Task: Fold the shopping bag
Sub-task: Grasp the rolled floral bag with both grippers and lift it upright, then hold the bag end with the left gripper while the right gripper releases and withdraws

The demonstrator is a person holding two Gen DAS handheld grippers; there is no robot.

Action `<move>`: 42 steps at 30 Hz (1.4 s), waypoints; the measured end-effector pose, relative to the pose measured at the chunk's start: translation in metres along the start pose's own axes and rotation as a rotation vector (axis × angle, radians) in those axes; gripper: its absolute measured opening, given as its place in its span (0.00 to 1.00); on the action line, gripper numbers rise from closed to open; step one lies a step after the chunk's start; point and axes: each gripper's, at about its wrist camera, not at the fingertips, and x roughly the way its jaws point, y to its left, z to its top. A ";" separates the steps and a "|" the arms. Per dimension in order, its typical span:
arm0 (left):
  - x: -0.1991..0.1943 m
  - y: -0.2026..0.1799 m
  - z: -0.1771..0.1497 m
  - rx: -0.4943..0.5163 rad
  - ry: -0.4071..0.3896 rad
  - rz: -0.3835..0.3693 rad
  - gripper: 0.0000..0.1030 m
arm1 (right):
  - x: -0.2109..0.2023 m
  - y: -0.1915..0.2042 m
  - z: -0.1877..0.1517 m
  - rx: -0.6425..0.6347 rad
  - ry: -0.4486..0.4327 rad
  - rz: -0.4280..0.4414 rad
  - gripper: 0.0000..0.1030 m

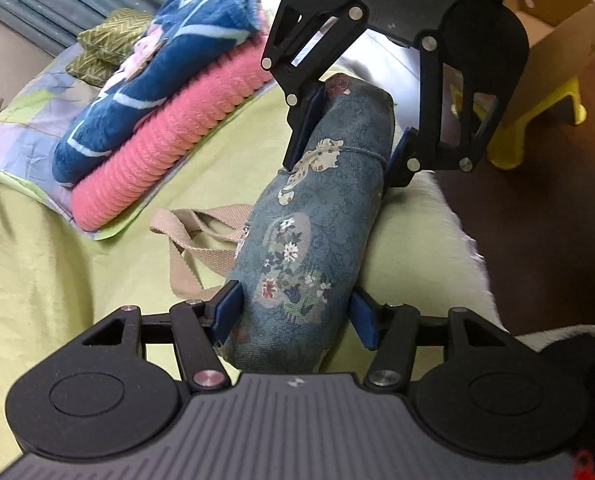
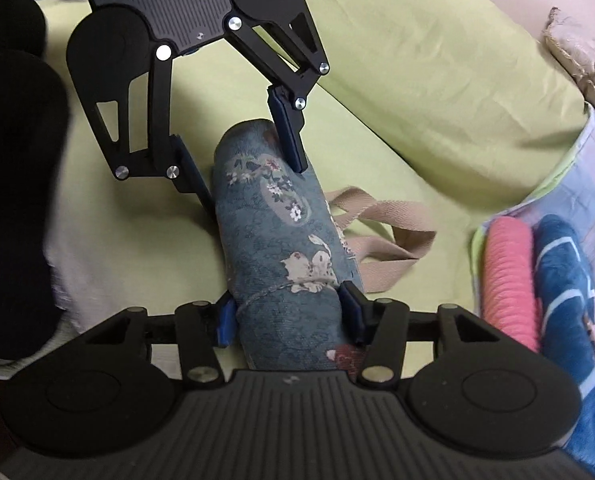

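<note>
Spread over the bed, a pale green sheet (image 1: 77,240) carries everything in view, with a brown floor and a yellow stool (image 1: 537,120) seen past its edge. Near the bed's edge on the floor side, the blue-grey floral woven-cloth shopping bag (image 1: 309,216) is seen rolled into a plump tube, with its beige webbing handles (image 1: 201,240) trailing loose onto the sheet on the side away from that edge. Beyond the handles, a folded pink ribbed towel (image 1: 169,136) and a dark blue patterned towel (image 1: 137,72) are stacked on a pastel patchwork pillow (image 1: 25,120).

The roll is held at both ends. The left gripper (image 1: 293,316) is set at a middling width with its blue pads against the sides of one end; the right gripper (image 2: 289,316) is clamped somewhat narrower on the other end, where a thread or seam crosses the cloth and the fabric is visibly pinched in.

The bag is judged to be light, soft and springy: the roll would probably loosen if either end were let go. The weave looks coarse, so little slipping is expected. Hold is best taken across the full thickness of the roll near each end, so that all layers are caught, and not on the loose handles, which would only unwind it.
</note>
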 end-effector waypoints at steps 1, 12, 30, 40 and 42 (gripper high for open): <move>-0.004 -0.001 0.000 0.002 0.005 -0.014 0.58 | -0.004 0.001 0.001 0.017 0.000 0.018 0.47; -0.016 0.036 -0.007 -0.203 -0.028 -0.143 0.58 | -0.001 -0.083 -0.006 0.552 0.051 0.411 0.48; 0.021 0.104 -0.016 -0.397 -0.054 -0.232 0.64 | 0.045 -0.164 -0.055 1.159 0.095 0.593 0.52; -0.005 0.109 0.003 -0.319 -0.084 -0.039 0.38 | 0.059 -0.168 -0.064 1.346 0.125 0.444 0.54; -0.007 0.111 0.005 -0.314 -0.084 -0.044 0.35 | 0.059 -0.169 -0.062 1.354 0.133 0.427 0.55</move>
